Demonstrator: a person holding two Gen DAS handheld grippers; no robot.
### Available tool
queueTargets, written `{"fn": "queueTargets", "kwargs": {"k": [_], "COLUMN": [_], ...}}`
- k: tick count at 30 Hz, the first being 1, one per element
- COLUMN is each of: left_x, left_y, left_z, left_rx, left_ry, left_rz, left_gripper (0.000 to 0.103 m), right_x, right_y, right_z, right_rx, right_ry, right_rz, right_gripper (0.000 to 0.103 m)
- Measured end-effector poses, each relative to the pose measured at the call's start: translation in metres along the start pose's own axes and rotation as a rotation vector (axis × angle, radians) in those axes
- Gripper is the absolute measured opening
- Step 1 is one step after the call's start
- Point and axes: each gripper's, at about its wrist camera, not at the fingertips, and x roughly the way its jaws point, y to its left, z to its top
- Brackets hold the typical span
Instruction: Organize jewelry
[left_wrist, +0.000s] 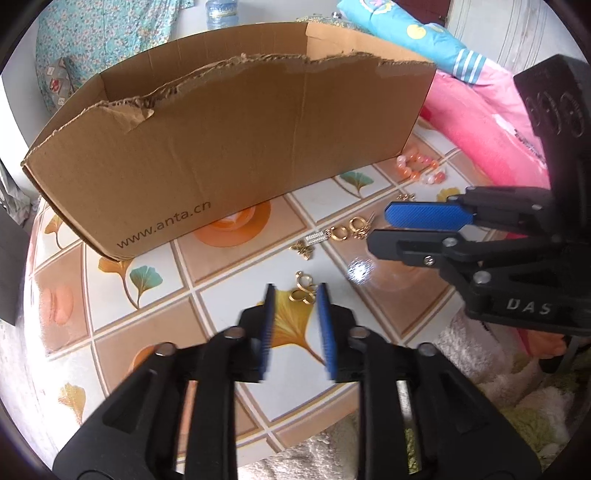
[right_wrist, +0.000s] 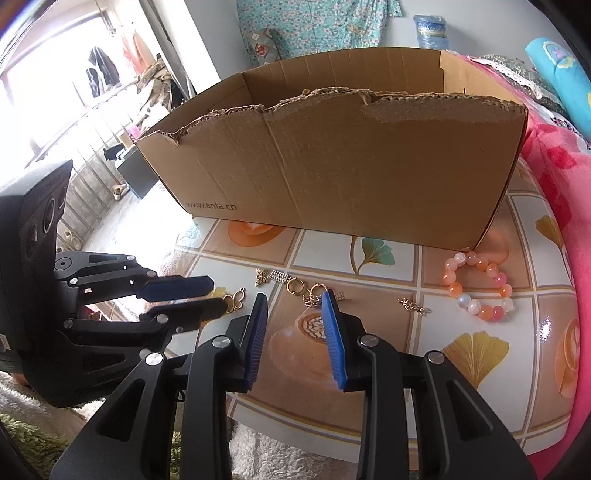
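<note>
A looped gold pendant (left_wrist: 304, 290) lies on the patterned tabletop (left_wrist: 155, 221), just ahead of and between the blue pads of my left gripper (left_wrist: 297, 291). The pads stand apart and do not press it. My right gripper (right_wrist: 295, 297) is open too, low over the table, with two gold hoop earrings (right_wrist: 295, 284) lying just beyond its fingertips. In the right wrist view my left gripper (right_wrist: 218, 295) sits at the left beside the pendant (right_wrist: 234, 301). A pink and orange bead bracelet (right_wrist: 476, 288) lies at the right, close to the cardboard box (right_wrist: 332, 158).
The open torn-rimmed box (left_wrist: 240, 147) fills the back of the table. A gold butterfly charm (right_wrist: 262, 277), a silver clasp (right_wrist: 279, 276) and a short gold chain piece (right_wrist: 413, 306) lie near the hoops. Pink bedding (left_wrist: 480, 125) borders the right side; fluffy fabric (right_wrist: 280, 454) lines the front edge.
</note>
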Motion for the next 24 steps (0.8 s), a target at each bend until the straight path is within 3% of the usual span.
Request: {"fn": "queueTargets", "kwargs": {"k": [8, 18, 24], "left_x": [0.008, 0.017, 0.018], "left_y": [-0.004, -0.021, -0.023], "left_z": [0.004, 0.01, 0.009], "left_rx": [-0.044, -0.006, 0.01], "left_ry": [0.038, 0.024, 0.004], "left_rz": [-0.002, 0.073, 0.085], "left_gripper": [0.026, 0.025, 0.014], "right_x": [-0.002, -0.005, -0.008], "right_y": [-0.005, -0.01, -0.015], "right_z": [-0.001, -0.003, -0.004], "right_rx": [0.024, 0.05, 0.057], "right_ry": [-0.009, -0.017, -0.021], "right_rz": [0.0, 0.0, 0.001], "right_gripper": [0.03, 0.03, 0.03]}}
